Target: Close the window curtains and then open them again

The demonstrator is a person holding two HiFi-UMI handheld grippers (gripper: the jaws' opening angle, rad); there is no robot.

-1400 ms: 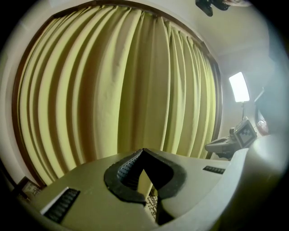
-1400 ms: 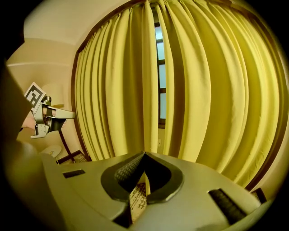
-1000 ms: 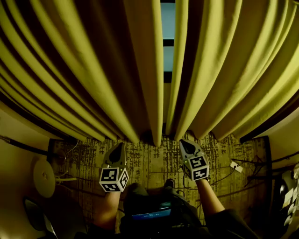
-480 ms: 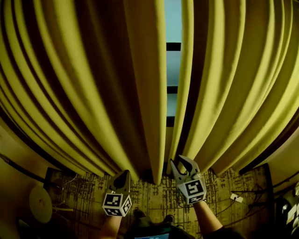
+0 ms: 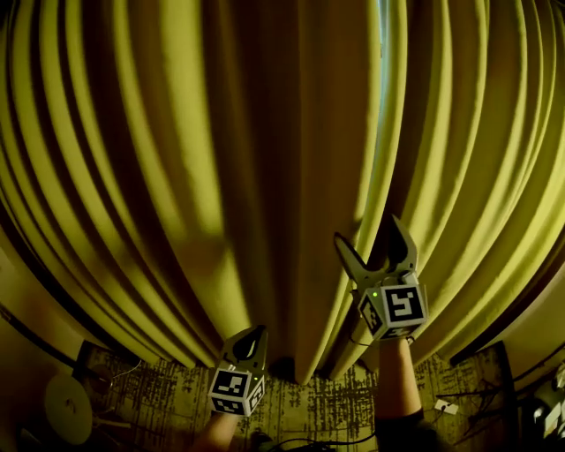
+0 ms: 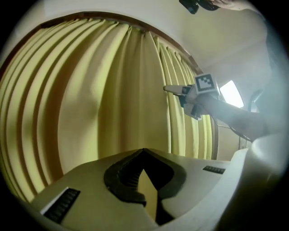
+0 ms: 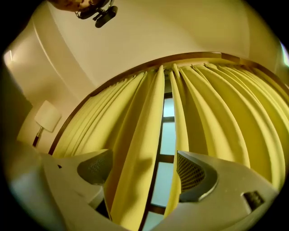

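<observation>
Two yellow curtains hang before me: the left curtain (image 5: pixel 221 159) and the right curtain (image 5: pixel 477 159), with a thin strip of window (image 5: pixel 382 26) showing between them near the top. My right gripper (image 5: pixel 369 234) is raised in front of the meeting edges; its jaws have just been opening and stand wide. In the right gripper view the left curtain's edge fold (image 7: pixel 135 149) hangs between the open jaws of the right gripper (image 7: pixel 142 169), untouched by the pads, beside the window strip (image 7: pixel 168 135). My left gripper (image 5: pixel 256 335) is low, shut and empty, facing the left curtain (image 6: pixel 90 113).
A patterned carpet (image 5: pixel 300 410) lies below the curtain hems, with a white round object (image 5: pixel 66 406) and cables (image 5: pixel 446 408) on it. A curved brown curtain rail (image 7: pixel 135 72) runs above. A lamp (image 7: pixel 47 117) stands at the left wall.
Both grippers have risen, the right one much higher, up in front of the curtain edges. Its jaws went from shut to wide. The visible window strip looks narrower.
</observation>
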